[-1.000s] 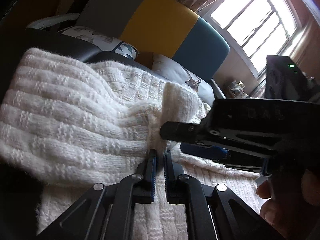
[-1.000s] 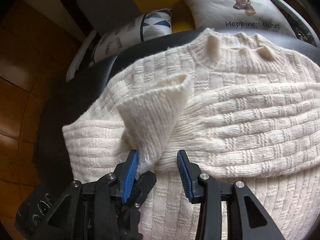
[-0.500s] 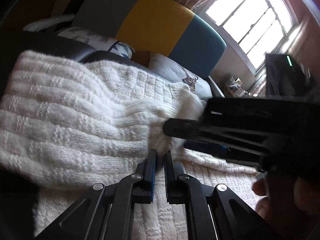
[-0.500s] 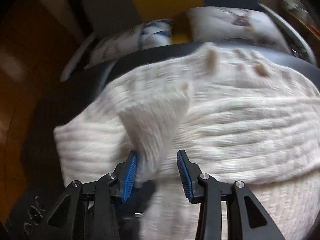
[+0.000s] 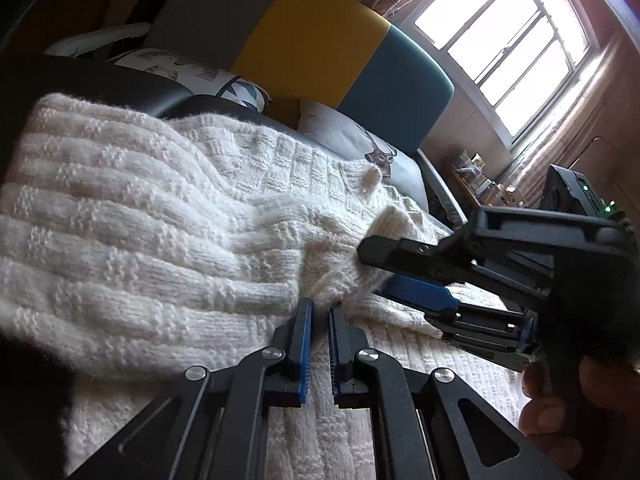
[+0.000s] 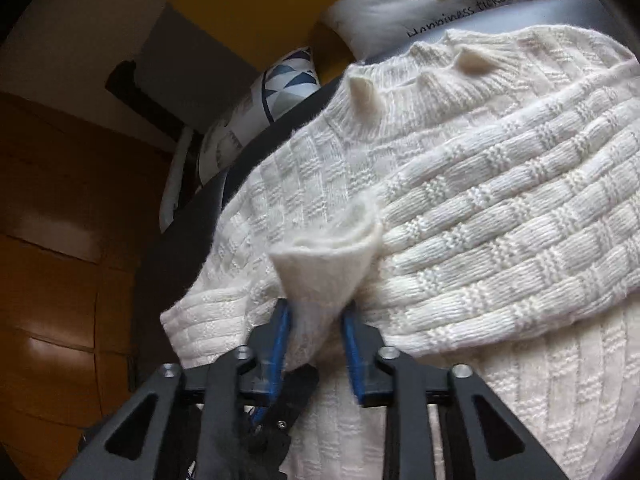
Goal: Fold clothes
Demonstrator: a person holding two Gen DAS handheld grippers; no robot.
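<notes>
A cream knit sweater point(image 6: 460, 208) lies face up on a dark bed, collar toward the pillows, with a sleeve folded across the chest point(image 5: 132, 232). The sleeve cuff point(image 6: 324, 264) stands up in a fold. My right gripper point(image 6: 316, 312) has its blue-padded jaws closing on that cuff, with cloth filling the gap. It also shows in the left wrist view point(image 5: 384, 272) coming in from the right. My left gripper point(image 5: 319, 308) is shut on the same sleeve end, its narrow gap pinching the knit.
Printed pillows point(image 6: 432, 4) and a grey, yellow and teal headboard point(image 5: 320, 48) sit behind the sweater. A bright window point(image 5: 508, 28) is at the right. Orange wooden flooring point(image 6: 60, 280) lies left of the bed edge. The person's hand point(image 5: 572, 400) holds the right gripper.
The right gripper's jaws have narrowed around the upright cuff and tilted to the left. The cuff has dropped lower. The left gripper stays pinched on the sleeve end.
</notes>
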